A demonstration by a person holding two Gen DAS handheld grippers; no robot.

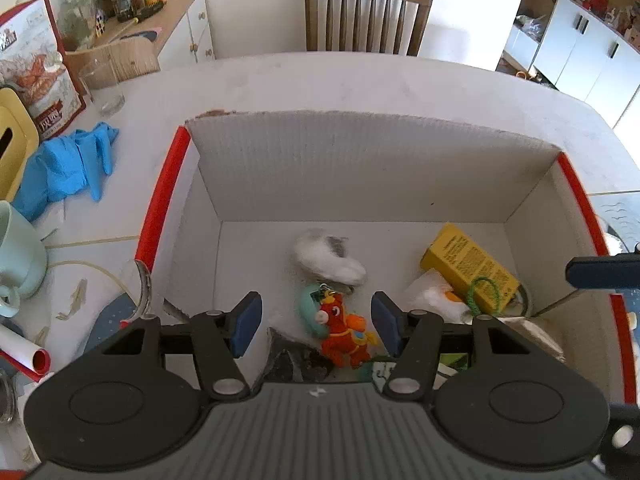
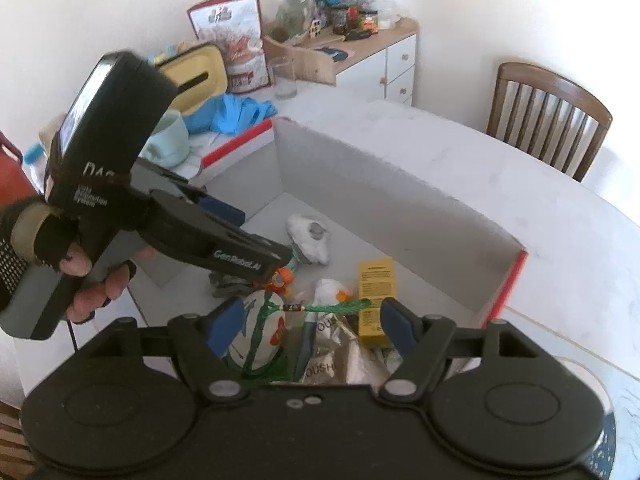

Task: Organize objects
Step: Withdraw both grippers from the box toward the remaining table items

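Note:
A white cardboard box with red edges (image 1: pixel 376 168) stands on the table and holds several items: a red-orange horse toy (image 1: pixel 344 330), a white fluffy toy (image 1: pixel 328 256), a yellow carton (image 1: pixel 470 264) and a green cord (image 1: pixel 486 294). My left gripper (image 1: pixel 316 326) is open and empty, hovering over the box above the horse toy. In the right wrist view, the box (image 2: pixel 392 204) holds a small white ball in green netting (image 2: pixel 260 330), the yellow carton (image 2: pixel 376 288) and foil packets (image 2: pixel 332 344). My right gripper (image 2: pixel 308 326) is open and empty above the ball. The left gripper body (image 2: pixel 168 216) reaches into the box.
Left of the box lie blue gloves (image 1: pixel 68 164), a pale green mug (image 1: pixel 18 252), a yellow tissue box (image 1: pixel 10 140), a glass (image 1: pixel 102 86) and a printed bag (image 1: pixel 38 76). A wooden chair (image 1: pixel 366 16) stands behind the table. A cluttered cabinet (image 1: pixel 168 12) is at the back left.

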